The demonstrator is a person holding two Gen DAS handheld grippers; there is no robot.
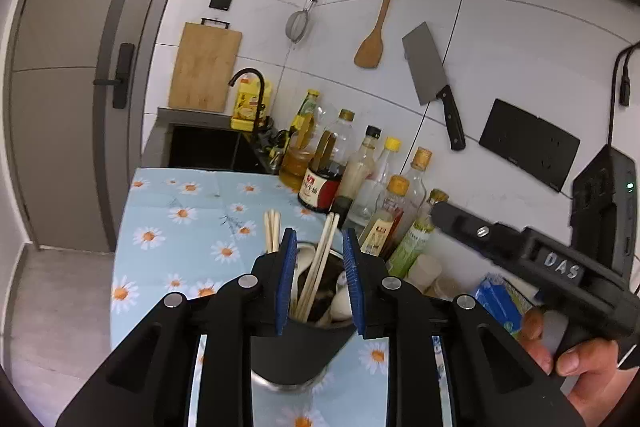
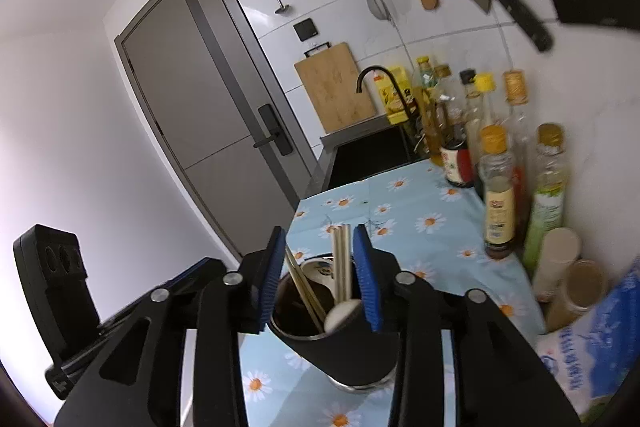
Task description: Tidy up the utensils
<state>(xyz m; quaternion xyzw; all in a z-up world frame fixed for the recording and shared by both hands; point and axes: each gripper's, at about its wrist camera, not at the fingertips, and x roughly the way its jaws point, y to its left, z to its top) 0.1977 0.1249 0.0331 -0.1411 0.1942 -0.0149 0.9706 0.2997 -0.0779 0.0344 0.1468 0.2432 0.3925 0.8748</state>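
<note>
black right tool (image 1: 460,223) marked "das"; both tools apart, empty; left tool (image 1: 320,279) frames utensil cup (image 1: 296,351).

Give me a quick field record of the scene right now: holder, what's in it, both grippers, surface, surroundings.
holder: black cylindrical utensil cup with a metal base, upright
contents: pale wooden chopsticks, white spoons
left gripper: open, blue fingers either side of the cup's rim, gripping nothing
right gripper: open, nothing held
surface: blue daisy-print tablecloth
surroundings: row of sauce and oil bottles by the tiled wall; steel cleaver hanging above
</note>
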